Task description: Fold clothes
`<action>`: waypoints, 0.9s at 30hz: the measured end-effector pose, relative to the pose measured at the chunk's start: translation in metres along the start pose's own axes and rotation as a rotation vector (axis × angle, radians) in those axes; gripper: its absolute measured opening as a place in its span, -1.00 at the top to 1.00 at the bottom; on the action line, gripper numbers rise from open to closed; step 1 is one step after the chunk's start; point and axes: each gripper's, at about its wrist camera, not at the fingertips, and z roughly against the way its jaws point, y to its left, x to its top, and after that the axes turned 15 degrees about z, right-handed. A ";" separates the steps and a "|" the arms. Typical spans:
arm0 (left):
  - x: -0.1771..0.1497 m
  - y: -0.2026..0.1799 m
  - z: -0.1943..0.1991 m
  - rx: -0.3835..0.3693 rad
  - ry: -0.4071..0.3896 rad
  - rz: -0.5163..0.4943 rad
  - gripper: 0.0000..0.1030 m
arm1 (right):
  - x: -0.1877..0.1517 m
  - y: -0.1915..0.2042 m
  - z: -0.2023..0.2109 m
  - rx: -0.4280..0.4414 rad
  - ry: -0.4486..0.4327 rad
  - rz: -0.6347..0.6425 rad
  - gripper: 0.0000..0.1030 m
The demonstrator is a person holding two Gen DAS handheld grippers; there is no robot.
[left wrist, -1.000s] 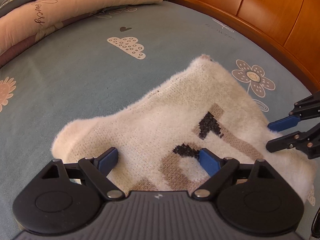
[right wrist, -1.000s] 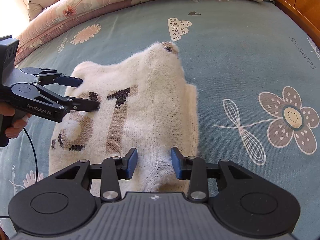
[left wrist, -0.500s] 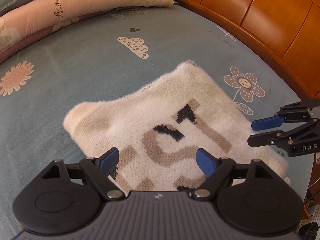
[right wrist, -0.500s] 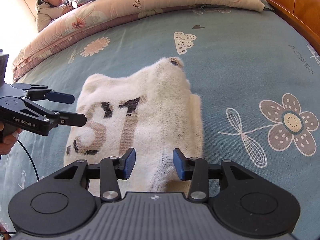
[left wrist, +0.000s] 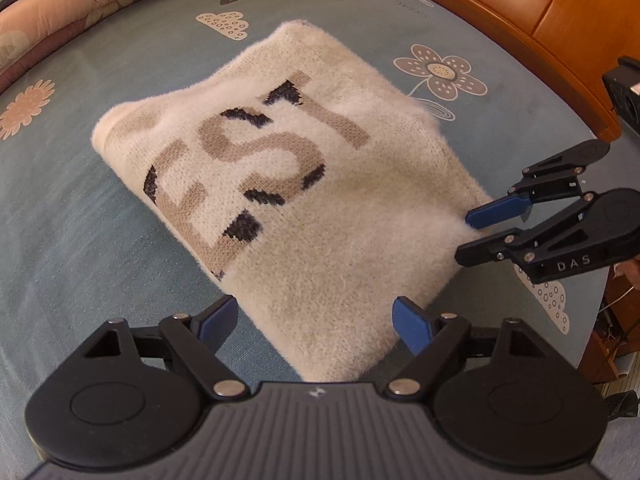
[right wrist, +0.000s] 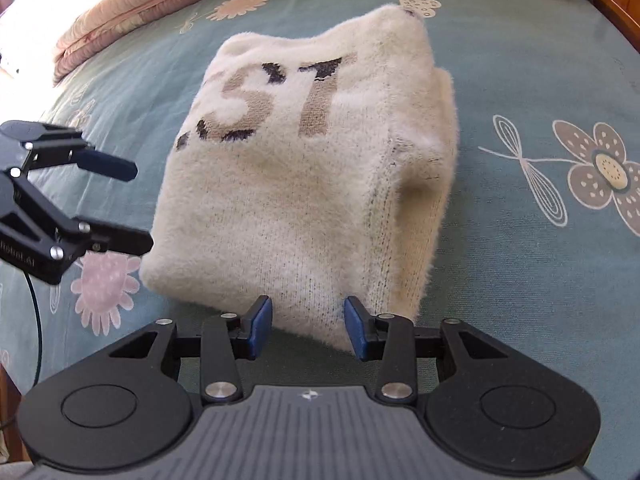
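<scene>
A fluffy cream sweater (left wrist: 320,216) with beige and dark letters lies folded flat on the bed. My left gripper (left wrist: 316,324) is open, low over the sweater's near corner, and the fabric edge lies between its blue pads. In the same view my right gripper (left wrist: 468,238) hangs open at the sweater's right edge. In the right wrist view the sweater (right wrist: 304,184) fills the middle. My right gripper (right wrist: 308,324) stands open astride its near edge. My left gripper (right wrist: 138,206) is open just left of the sweater, apart from it.
The teal bedsheet (left wrist: 80,240) carries flower and cloud prints. A rolled pink quilt (right wrist: 132,4) lies along the far side. A wooden bed frame (left wrist: 540,28) curves along the right. A black cable (right wrist: 36,320) trails at the left.
Both grippers have drawn back from over the sweater to its near edges. The left one has swung round so more of the lettering shows. The sweater stays folded in place.
</scene>
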 end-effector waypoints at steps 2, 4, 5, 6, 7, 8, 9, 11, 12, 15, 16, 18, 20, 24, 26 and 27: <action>-0.004 -0.011 0.001 -0.006 0.001 -0.039 -0.62 | 0.002 0.003 0.014 0.003 -0.040 0.007 0.13; -0.008 -0.022 0.000 -0.014 0.004 -0.081 -0.62 | 0.002 0.005 0.028 0.005 -0.095 0.016 0.11; -0.010 -0.028 -0.002 -0.020 0.004 -0.106 -0.62 | 0.002 0.004 0.031 0.000 -0.111 0.017 0.07; -0.012 -0.034 -0.003 -0.026 0.003 -0.130 -0.62 | 0.001 0.002 0.030 -0.005 -0.107 0.015 0.04; -0.015 -0.039 -0.004 -0.029 -0.002 -0.151 -0.62 | 0.000 0.000 0.029 -0.009 -0.100 0.013 0.02; -0.017 -0.045 -0.007 -0.034 -0.004 -0.176 -0.63 | -0.001 -0.004 0.025 -0.015 -0.072 0.001 0.02; -0.019 -0.051 -0.011 -0.042 -0.003 -0.197 -0.64 | -0.003 -0.006 0.025 -0.007 -0.075 -0.005 0.02; -0.021 -0.058 -0.025 -0.070 0.038 -0.203 -0.64 | -0.007 -0.008 0.027 0.006 -0.082 -0.012 0.02; -0.021 -0.060 -0.032 -0.062 0.064 -0.191 -0.64 | -0.008 -0.009 0.029 0.011 -0.086 -0.013 0.02; -0.018 -0.067 -0.034 -0.046 0.067 -0.196 -0.62 | -0.013 -0.015 0.036 0.023 -0.100 -0.031 0.02; -0.014 -0.067 -0.028 -0.050 0.056 -0.198 -0.62 | -0.015 -0.019 0.039 0.025 -0.105 -0.041 -0.01; -0.001 -0.067 -0.017 -0.026 0.023 -0.193 -0.62 | -0.019 -0.028 0.044 0.025 -0.111 -0.060 -0.07; 0.019 -0.066 -0.008 -0.002 -0.009 -0.201 -0.62 | -0.023 -0.039 0.047 0.021 -0.113 -0.079 -0.09; 0.076 -0.066 0.000 -0.027 -0.086 -0.205 -0.62 | -0.031 -0.055 0.049 -0.010 -0.109 -0.109 -0.13; 0.105 -0.066 -0.003 -0.041 -0.132 -0.214 -0.62 | -0.035 -0.060 0.049 -0.021 -0.112 -0.131 -0.15; 0.119 -0.068 -0.008 -0.046 -0.158 -0.222 -0.62 | -0.037 -0.059 0.049 -0.019 -0.119 -0.140 -0.15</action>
